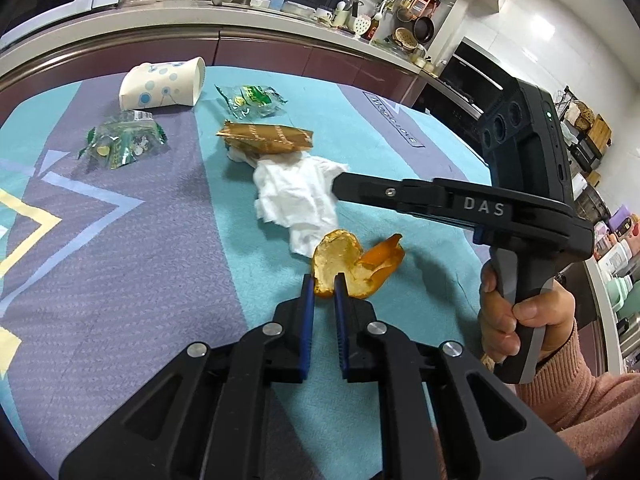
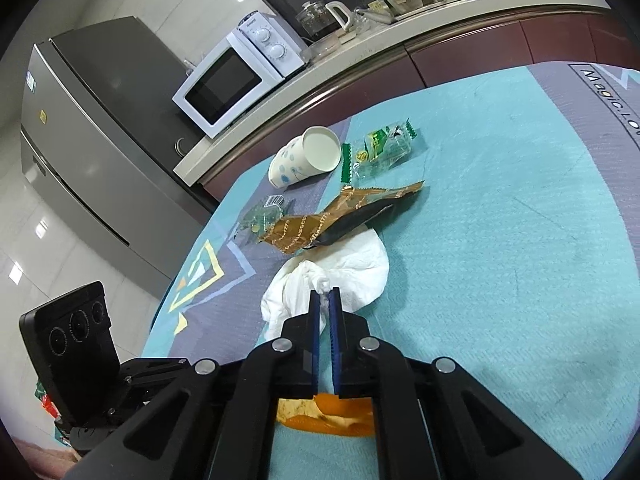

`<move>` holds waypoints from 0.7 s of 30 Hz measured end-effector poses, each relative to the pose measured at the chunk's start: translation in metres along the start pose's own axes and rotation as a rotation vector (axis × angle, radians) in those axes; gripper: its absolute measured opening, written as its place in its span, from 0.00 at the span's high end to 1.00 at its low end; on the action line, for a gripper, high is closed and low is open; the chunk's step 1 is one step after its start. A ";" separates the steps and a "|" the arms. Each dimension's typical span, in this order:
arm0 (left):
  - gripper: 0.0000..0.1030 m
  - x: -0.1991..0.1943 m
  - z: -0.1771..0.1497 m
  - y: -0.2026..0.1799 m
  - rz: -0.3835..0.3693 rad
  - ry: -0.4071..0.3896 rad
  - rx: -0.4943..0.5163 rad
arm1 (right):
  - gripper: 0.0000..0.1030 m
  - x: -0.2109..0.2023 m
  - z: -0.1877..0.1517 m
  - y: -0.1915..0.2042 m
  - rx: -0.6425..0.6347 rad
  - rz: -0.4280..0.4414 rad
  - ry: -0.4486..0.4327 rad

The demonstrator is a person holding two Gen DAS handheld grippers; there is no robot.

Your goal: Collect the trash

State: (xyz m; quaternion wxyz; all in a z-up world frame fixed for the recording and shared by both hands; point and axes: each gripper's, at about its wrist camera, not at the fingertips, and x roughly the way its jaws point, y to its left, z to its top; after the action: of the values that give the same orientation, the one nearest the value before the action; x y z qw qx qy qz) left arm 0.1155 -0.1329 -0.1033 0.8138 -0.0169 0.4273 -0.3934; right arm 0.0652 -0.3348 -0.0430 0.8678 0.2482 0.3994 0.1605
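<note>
Left gripper [image 1: 324,280]: blue pads drawn close, pinching the near edge of the orange peel [image 1: 352,264], which lies on the teal and purple tablecloth [image 1: 140,240] just beside the tissue. Right gripper [image 2: 325,294]: pads nearly pressed together, nipping a twisted tuft of the white tissue [image 2: 340,280] below the gold wrapper [image 2: 340,216]. Legible writing: "DAS" on the right gripper's body, "Magic" on the cloth.

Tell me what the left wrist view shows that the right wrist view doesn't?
Only the left view: a hand gripping the right tool's handle, and the left gripper pinching the orange peel. Only the right view: a fridge and the right gripper clamped on the white tissue. Both show the paper cup, the gold wrapper and the microwave.
</note>
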 end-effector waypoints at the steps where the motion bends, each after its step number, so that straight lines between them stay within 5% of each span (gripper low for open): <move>1: 0.90 -0.002 0.000 0.001 0.001 -0.002 -0.001 | 0.97 -0.002 0.000 0.000 0.000 -0.001 -0.005; 21: 0.91 -0.059 -0.010 0.042 0.078 -0.091 -0.069 | 0.97 -0.057 -0.009 0.013 -0.035 -0.003 -0.100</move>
State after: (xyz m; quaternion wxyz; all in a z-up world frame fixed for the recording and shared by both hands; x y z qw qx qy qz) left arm 0.1156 -0.0624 -0.0853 0.8460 -0.0462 0.4036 -0.3453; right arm 0.0215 -0.3485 -0.0058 0.8911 0.2401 0.3529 0.1538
